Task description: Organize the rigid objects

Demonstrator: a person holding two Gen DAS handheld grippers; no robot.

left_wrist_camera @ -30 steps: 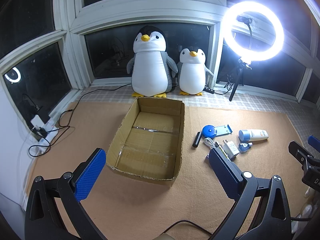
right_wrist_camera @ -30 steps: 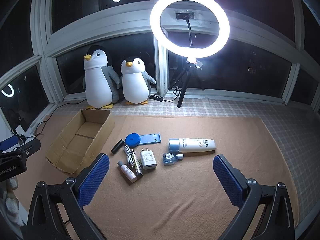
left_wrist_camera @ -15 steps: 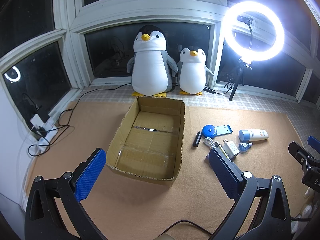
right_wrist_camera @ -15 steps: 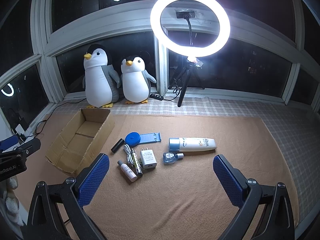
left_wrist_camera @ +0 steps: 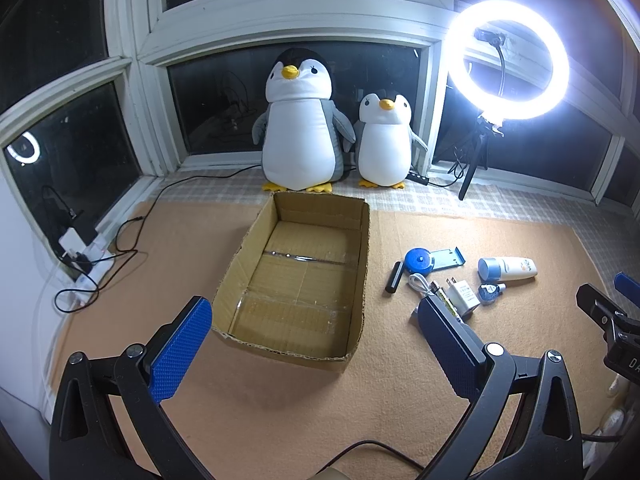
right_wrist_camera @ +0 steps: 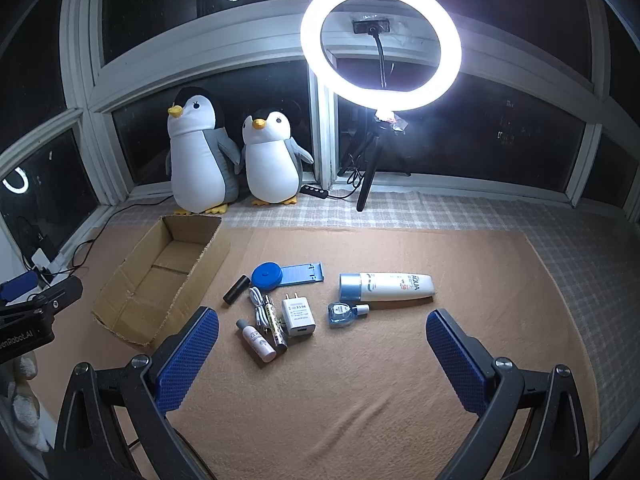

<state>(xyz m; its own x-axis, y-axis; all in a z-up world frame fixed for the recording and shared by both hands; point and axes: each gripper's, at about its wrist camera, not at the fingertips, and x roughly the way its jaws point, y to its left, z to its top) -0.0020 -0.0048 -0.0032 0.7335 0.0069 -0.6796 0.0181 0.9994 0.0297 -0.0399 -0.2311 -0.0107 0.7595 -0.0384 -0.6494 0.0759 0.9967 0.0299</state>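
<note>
Cardboard, brown and open-topped, the empty box sits on the tan carpet, left of eight loose items: one white sunscreen tube, one small blue bottle, one white charger, one white cable, one black cylinder, one blue stand, one slim pen-like stick, one small white bottle. Both the right claw and left claw hang wide open, holding nothing. Best to lower the right claw squarely over one item, probably the charger.
</note>
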